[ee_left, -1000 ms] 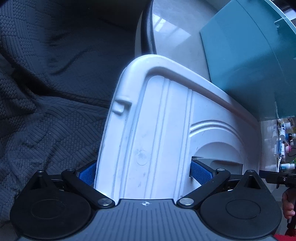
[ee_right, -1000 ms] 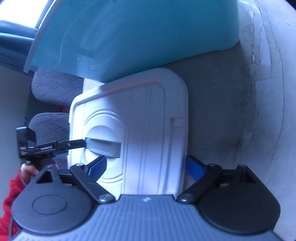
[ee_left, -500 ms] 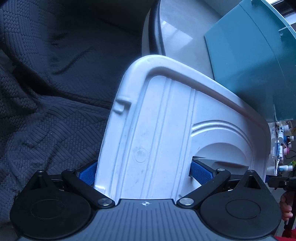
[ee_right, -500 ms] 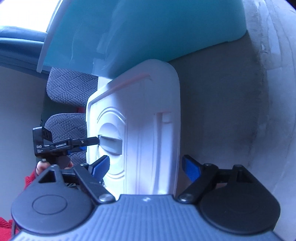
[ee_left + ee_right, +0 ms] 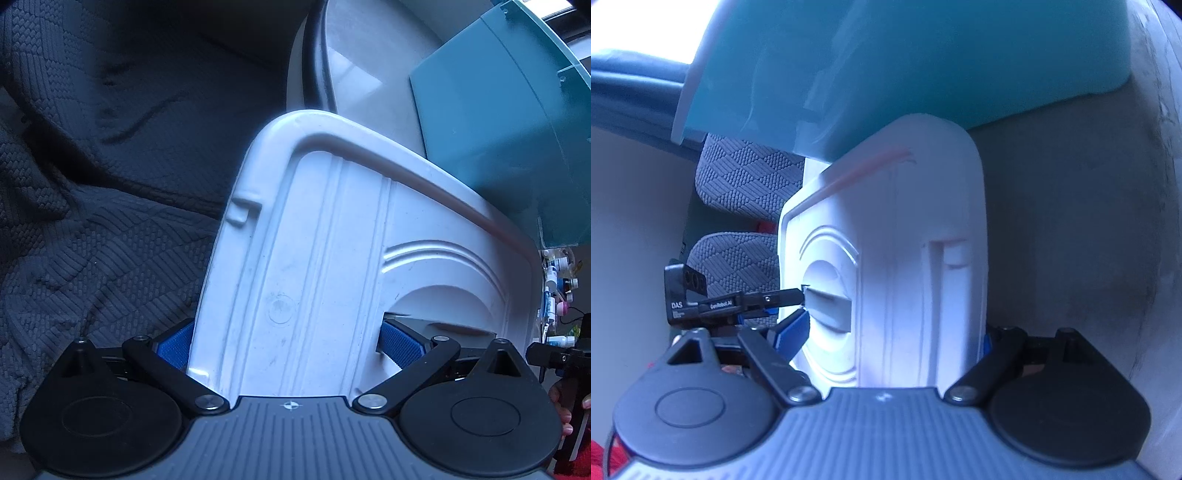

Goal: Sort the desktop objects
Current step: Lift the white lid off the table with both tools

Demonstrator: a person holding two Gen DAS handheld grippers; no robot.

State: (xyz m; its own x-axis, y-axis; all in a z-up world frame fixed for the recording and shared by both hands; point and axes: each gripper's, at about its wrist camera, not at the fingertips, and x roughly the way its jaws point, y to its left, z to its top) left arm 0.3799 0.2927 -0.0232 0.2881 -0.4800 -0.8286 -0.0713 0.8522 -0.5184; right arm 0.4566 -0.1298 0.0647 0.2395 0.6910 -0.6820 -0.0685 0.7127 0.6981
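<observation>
White lid (image 5: 332, 280) clamped between both grippers: left gripper (image 5: 291, 343) on one side, right gripper (image 5: 890, 336) seemingly opposite; pads touching.

The left gripper (image 5: 290, 345) has a grey ribbed body with a small crosshair mark at its front edge, two round black discs at the sides, and black link arms pinned with silver screws. Its fingers (image 5: 400, 345) carry blue textured pads. The right gripper (image 5: 892, 334) is built the same (grey ribs, black discs, silver screws, blue pads). Seen from the right wrist view, the left gripper's black side bears white lettering, "DAS" among it. A red sleeve (image 5: 604, 456) shows at the lower corner, and skin of the right hand (image 5: 563, 417) beside black housing.
</observation>
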